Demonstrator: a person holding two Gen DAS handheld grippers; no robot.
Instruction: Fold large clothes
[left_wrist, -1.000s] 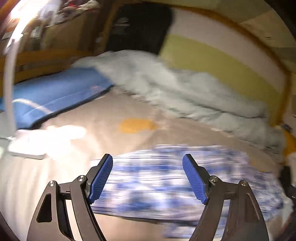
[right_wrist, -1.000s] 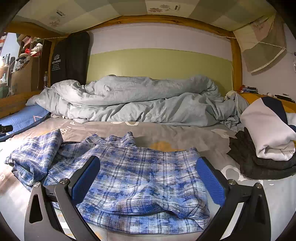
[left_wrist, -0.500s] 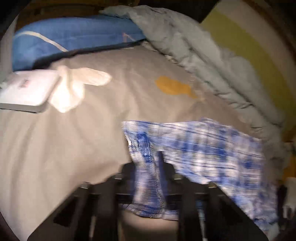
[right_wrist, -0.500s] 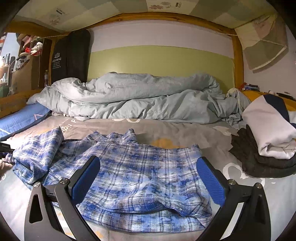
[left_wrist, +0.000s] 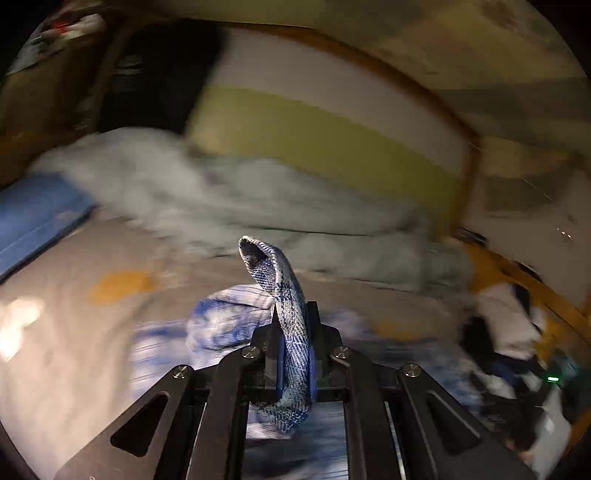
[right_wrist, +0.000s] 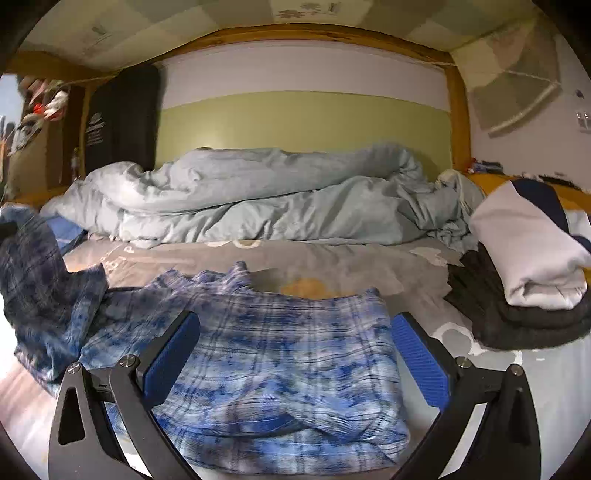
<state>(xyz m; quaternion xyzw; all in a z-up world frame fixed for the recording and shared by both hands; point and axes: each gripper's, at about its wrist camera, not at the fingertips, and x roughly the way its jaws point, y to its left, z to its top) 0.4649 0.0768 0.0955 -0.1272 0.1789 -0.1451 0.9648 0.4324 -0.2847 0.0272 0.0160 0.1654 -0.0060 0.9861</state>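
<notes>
Bed (left_wrist: 74, 332) fills left wrist view, blurred; left claw (left_wrist: 293, 354) at 6 o'clock, jaws just closed, pinching plaid shirt (left_wrist: 280, 295) edge. Right wrist view: right claw (right_wrist: 295, 354) wide, empty, shirt spread beneath; duvet (right_wrist: 258, 199) at 12 o'clock.

Bare bed (right_wrist: 332, 266) surface between plaid shirt (right_wrist: 280, 376) and rumpled duvet (right_wrist: 258, 199): open lane across. Duvet blocks bed's far edge. Stacked folded clothes (right_wrist: 524, 273) crowd right edge. Lifted shirt sleeve (right_wrist: 40, 280) bunched at left edge, narrowing passage there
</notes>
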